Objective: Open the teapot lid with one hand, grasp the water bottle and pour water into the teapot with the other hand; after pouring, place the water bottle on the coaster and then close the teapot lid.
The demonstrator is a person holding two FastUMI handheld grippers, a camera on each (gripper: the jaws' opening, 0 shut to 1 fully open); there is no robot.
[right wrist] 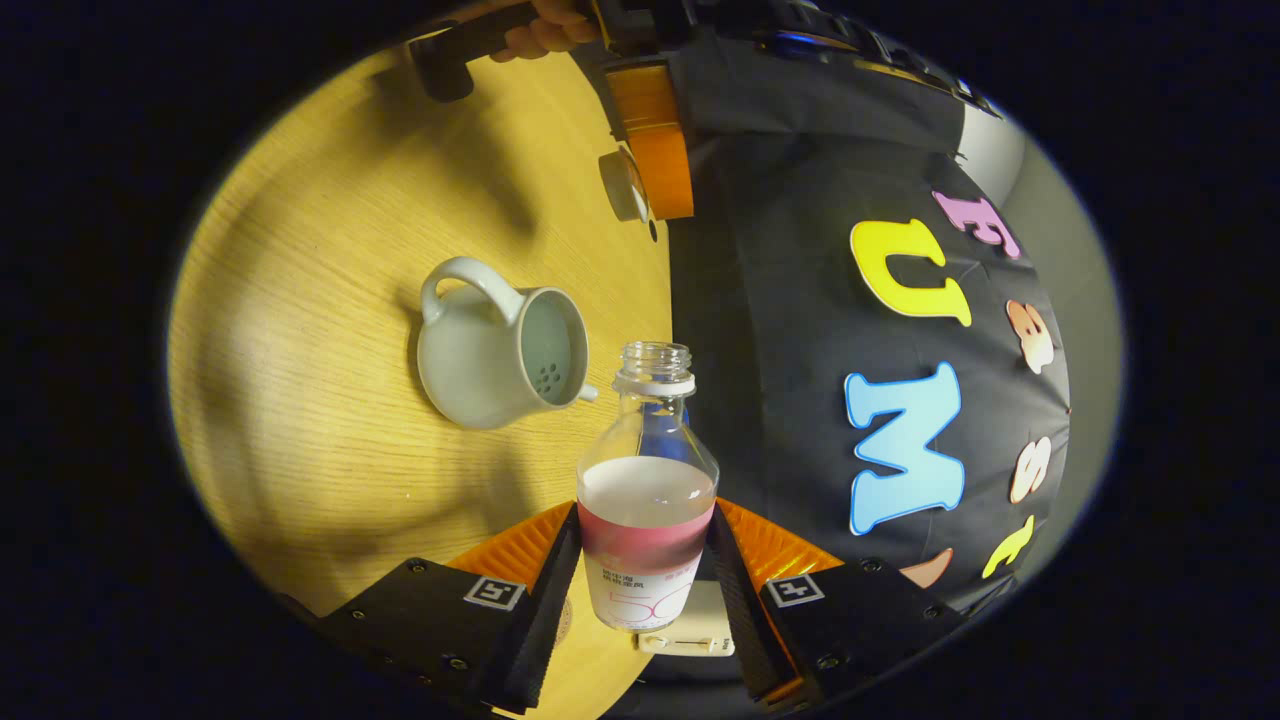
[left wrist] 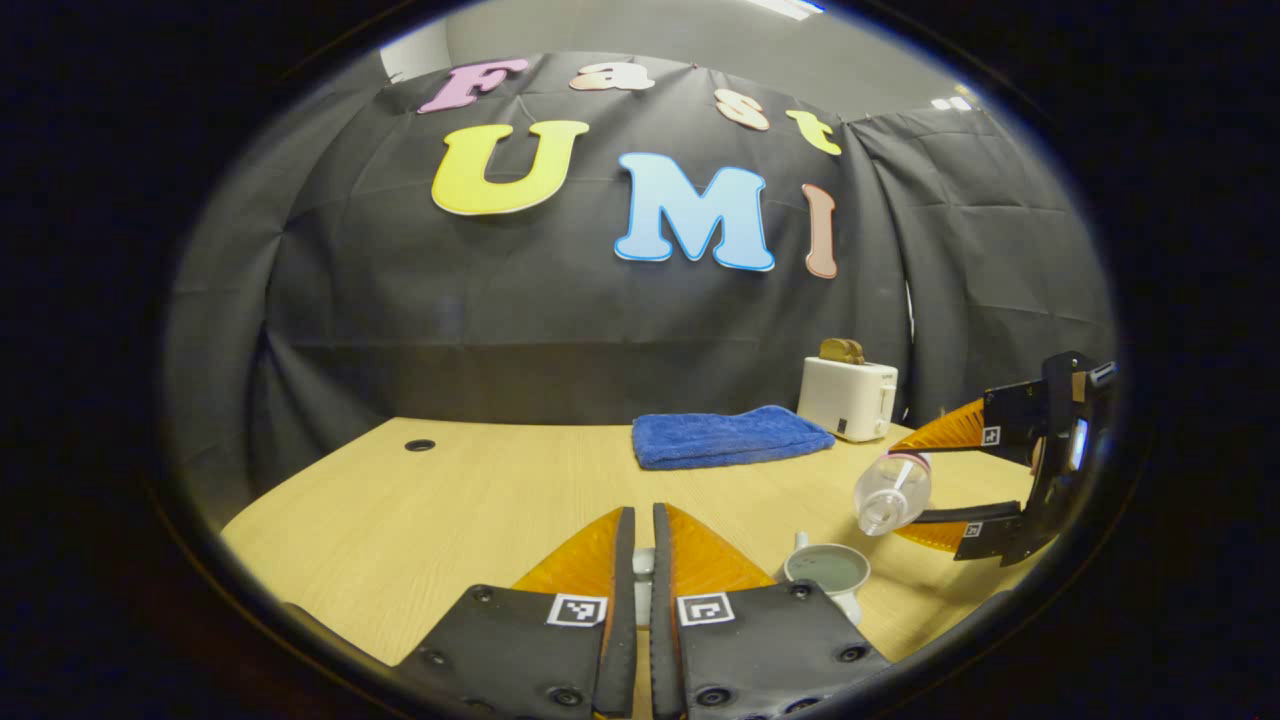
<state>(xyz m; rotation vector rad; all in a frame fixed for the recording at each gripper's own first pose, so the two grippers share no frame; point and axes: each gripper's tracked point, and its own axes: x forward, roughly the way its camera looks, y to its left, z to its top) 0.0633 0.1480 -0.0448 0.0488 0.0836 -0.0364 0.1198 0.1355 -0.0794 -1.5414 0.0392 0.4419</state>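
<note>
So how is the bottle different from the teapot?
The bottle is clear, so you can see the water inside; the teapot is pale and solid. The bottle is held tipped sideways in the right gripper, while the teapot sits on the table. The teapot has a handle; the bottle has none. Both are open on top.

Black screwed tool (left wrist: 643, 560) plates bear square markers.

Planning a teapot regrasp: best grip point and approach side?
Grip the loop handle of the teapot, coming from the side opposite the spout. It stands clear of the round body, and the rim is open, lid off.
</note>
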